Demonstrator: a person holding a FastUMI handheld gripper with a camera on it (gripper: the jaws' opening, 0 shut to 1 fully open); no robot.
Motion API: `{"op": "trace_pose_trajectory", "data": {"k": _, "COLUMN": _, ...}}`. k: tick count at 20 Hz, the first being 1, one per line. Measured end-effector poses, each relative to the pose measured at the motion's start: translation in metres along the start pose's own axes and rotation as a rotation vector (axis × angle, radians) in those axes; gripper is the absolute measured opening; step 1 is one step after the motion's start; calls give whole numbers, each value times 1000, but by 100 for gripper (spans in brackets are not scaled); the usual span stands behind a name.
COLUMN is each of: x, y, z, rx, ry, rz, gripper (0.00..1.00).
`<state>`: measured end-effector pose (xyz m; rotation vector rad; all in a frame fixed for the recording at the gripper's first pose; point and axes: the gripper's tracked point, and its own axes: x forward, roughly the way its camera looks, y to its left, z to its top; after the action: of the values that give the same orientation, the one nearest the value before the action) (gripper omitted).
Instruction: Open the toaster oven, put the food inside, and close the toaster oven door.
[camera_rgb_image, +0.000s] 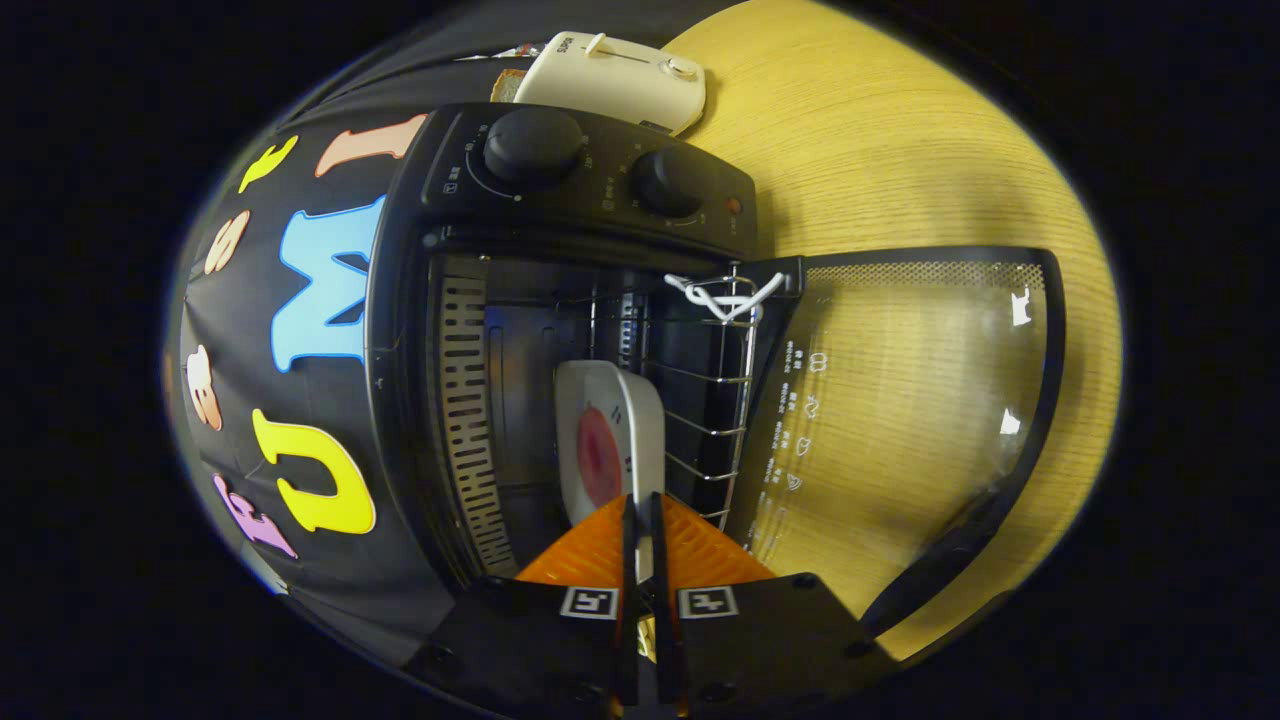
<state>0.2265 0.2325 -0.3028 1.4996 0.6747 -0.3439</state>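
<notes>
Black claw with ribbed orange fingers and square markers.

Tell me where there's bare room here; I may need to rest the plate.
Bare tabletop lies beyond the open door and beside the toaster. Crowded: the oven cavity, where the gripper, shut on the plate, holds it by the rack.

Warm, fairly bright light falls on the wooden table; the toaster oven cavity stays dim. White glare spots sit on the open glass door, through which the wood grain shows hazily. Fisheye distortion bends lines strongly toward the rim. The orange fingers, closed on the plate, look slightly soft.
</notes>
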Motion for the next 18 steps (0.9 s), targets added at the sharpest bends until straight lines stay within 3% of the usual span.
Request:
{"op": "trace_pose_trajectory", "data": {"k": 3, "x": -8, "y": 8, "z": -6, "rx": -34, "ry": 30, "rz": 45, "gripper": 11}}
{"op": "trace_pose_trajectory", "data": {"k": 8, "x": -33, "y": 19, "z": -18, "rx": -149, "ry": 70, "rz": 91, "gripper": 99}}
{"op": "trace_pose_trajectory", "data": {"k": 12, "x": -67, "y": 26, "z": -18, "rx": -319, "ry": 71, "rz": 136, "gripper": 97}}
{"op": "trace_pose_trajectory", "data": {"k": 18, "x": -110, "y": 4, "z": -29, "rx": -646, "ry": 135, "rz": 136, "gripper": 97}}
